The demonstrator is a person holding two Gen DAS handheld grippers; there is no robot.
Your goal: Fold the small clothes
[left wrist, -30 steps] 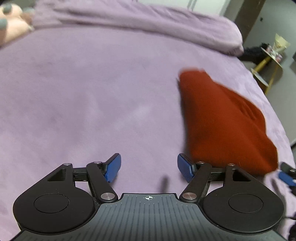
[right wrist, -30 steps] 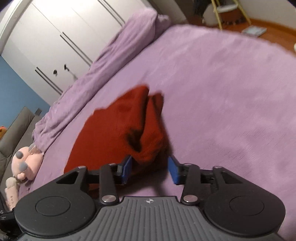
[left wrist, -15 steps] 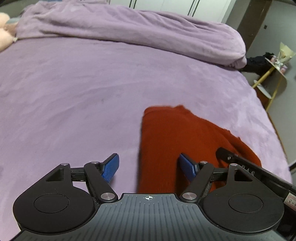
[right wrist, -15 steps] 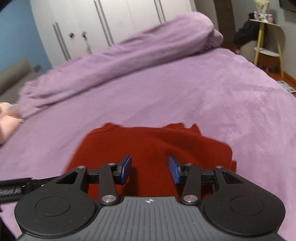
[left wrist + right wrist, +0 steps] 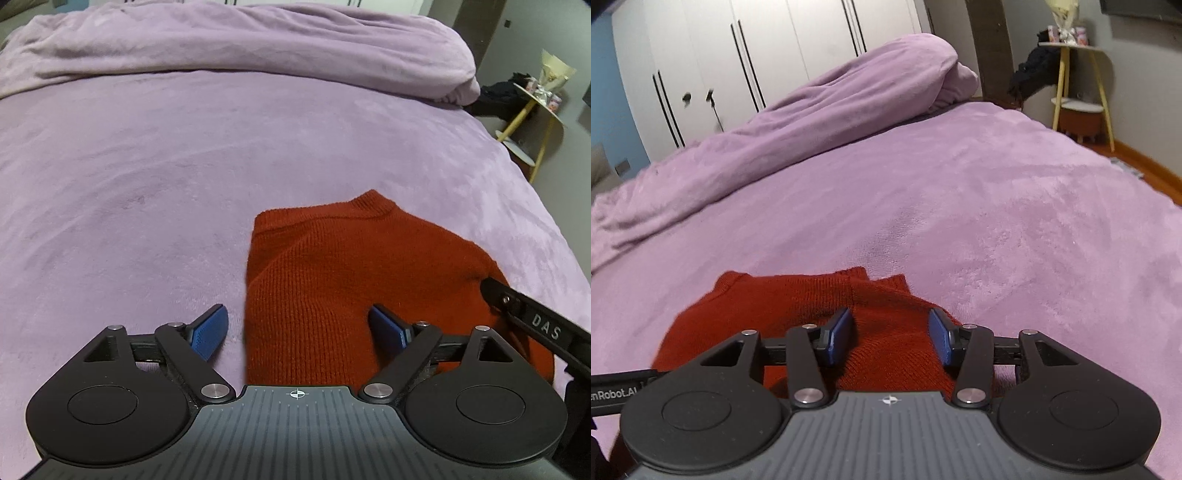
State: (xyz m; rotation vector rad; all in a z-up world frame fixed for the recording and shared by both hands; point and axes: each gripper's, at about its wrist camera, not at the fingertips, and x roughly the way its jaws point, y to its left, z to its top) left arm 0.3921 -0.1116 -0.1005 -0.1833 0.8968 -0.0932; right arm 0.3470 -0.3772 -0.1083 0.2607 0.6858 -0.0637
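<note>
Now, left wrist view: left gripper jaws wide, just been opening, nothing pinched; the red knit sweater's left edge lies between the blue pads, untouched. Sweater lies flat on purple blanket, centre to 4 o'clock; right gripper's arm crosses it at 4. Yellow side table at 2.

Right wrist view: right gripper jaws abt half open, widening slightly, over the sweater at 6–7, pads not pressing. Wardrobe at 11.
</note>
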